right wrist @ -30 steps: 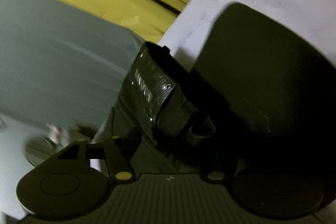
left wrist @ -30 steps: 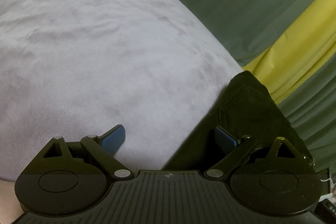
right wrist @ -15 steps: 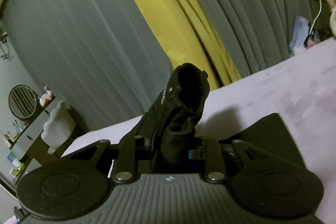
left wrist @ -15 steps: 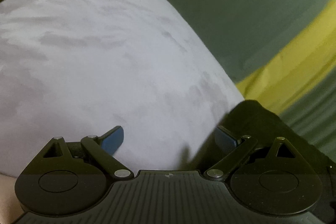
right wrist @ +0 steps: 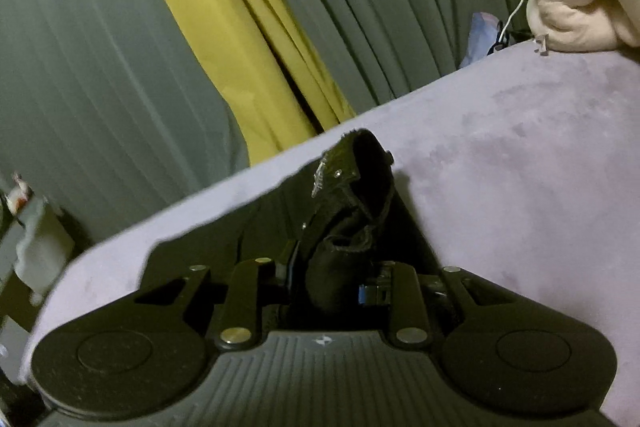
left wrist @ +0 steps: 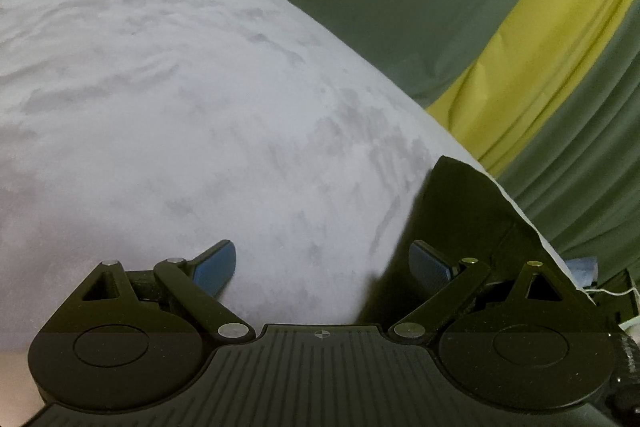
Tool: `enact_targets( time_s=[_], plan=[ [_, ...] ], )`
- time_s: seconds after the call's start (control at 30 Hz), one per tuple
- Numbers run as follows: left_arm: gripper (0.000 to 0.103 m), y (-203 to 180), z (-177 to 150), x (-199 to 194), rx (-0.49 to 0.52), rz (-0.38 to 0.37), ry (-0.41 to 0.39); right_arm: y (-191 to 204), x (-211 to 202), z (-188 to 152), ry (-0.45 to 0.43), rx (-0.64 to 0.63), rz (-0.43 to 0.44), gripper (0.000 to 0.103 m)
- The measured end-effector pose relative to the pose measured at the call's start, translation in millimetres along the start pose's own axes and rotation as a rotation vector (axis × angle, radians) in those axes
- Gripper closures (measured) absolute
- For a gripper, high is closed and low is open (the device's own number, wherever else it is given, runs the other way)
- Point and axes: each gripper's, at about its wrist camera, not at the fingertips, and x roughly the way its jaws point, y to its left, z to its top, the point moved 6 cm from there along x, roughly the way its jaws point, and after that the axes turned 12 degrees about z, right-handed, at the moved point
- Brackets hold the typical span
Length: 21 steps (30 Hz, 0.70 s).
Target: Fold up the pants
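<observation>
Lilac bed (right wrist: 520, 167) — right gripper (right wrist: 332, 283) level, fingers (right wrist: 370, 293) pinching pants (right wrist: 352, 211).

Matt black cloth pants (right wrist: 352, 211) on suede-like lilac bedcover (left wrist: 200, 115); pleated fabric curtains (right wrist: 100, 47)

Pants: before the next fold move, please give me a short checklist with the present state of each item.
1. Right gripper shut on the pants: ok.
2. Left gripper open and holding nothing: ok.
3. Pants edge within the left gripper's view, at its right finger: ok.
4. Pants lying flat on the bed: cannot tell, mostly hidden.
5. Bed in front of the left gripper free of other things: ok.
</observation>
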Motion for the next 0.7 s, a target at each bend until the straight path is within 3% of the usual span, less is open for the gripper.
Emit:
enact_targets(
  time_s=[0.23, 0.33, 0.37, 0.4, 0.43, 0.53, 0.6, 0.7],
  plan=[
    [0.006, -3.3, -1.9, 2.9, 0.023, 0.006, 0.010, -6.9, -8.2, -1.5, 0.014, -0.006, 0.013, 0.077],
    [0.006, -4.1, -2.2, 3.0, 0.029, 0.003, 0.009, -16.7, -3.6, -8.2, 0.062, -0.004, -0.004, 0.074],
    [0.006, -3.5, -2.2, 3.2, 0.026, 0.001, 0.010, -22.5, -2.5, -10.7, 0.090, 0.010, -0.018, 0.065],
    [0.006, -2.9, -2.0, 3.7, 0.022, 0.001, 0.012, -30.0, -4.7, -12.7, 0.110, 0.034, -0.048, 0.043],
    [0.006, -2.3, -1.8, 4.4, 0.018, 0.001, 0.015, -36.6, -8.8, -12.7, 0.106, 0.047, -0.079, 0.035],
    [0.006, -4.1, -1.7, 7.4, 0.016, 0.007, 0.020, -50.2, -34.0, -3.6, 0.034, 0.079, -0.146, 0.033],
    [0.006, -6.4, -1.5, 8.7, 0.029, 0.009, 0.018, -53.2, -49.1, 3.8, -0.002, 0.146, -0.100, 0.033],
    [0.006, -7.9, -2.4, 7.0, 0.043, 0.006, 0.013, -44.1, -59.4, 6.4, -0.019, 0.285, 0.086, 0.034]
  ],
)
